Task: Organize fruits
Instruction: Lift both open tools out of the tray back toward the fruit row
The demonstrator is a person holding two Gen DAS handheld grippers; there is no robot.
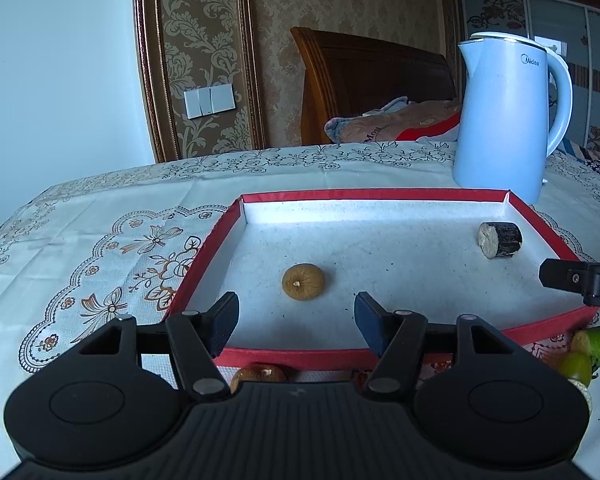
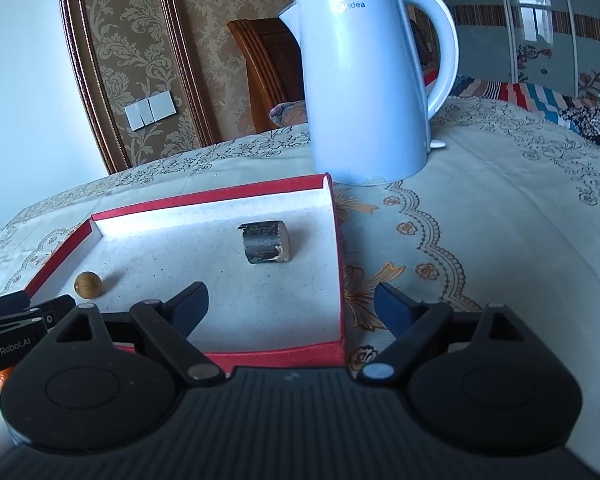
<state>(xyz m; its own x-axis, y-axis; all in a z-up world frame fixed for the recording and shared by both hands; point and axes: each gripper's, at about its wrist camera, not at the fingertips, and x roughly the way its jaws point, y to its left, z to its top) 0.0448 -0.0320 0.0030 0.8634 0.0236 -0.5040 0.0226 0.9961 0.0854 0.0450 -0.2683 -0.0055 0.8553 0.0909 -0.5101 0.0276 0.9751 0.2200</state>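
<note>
right gripper (image 2: pixel 291 305) wide open and empty over the red tray's (image 2: pixel 338 240) near right corner, sugarcane chunk (image 2: pixel 266 247) and small round fruit (image 2: pixel 87 285) sitting inside, pale blue kettle (image 2: pixel 364 92) just behind

Left claw (image 1: pixel 296 320), right claw (image 2: pixel 291 306) agape

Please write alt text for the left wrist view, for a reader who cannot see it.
An open, empty left tool points into a red-edged tray holding a round brown fruit and a short dark stalk piece. A pale blue kettle stands behind the tray on the patterned tablecloth; green fruits lie at lower right.
</note>
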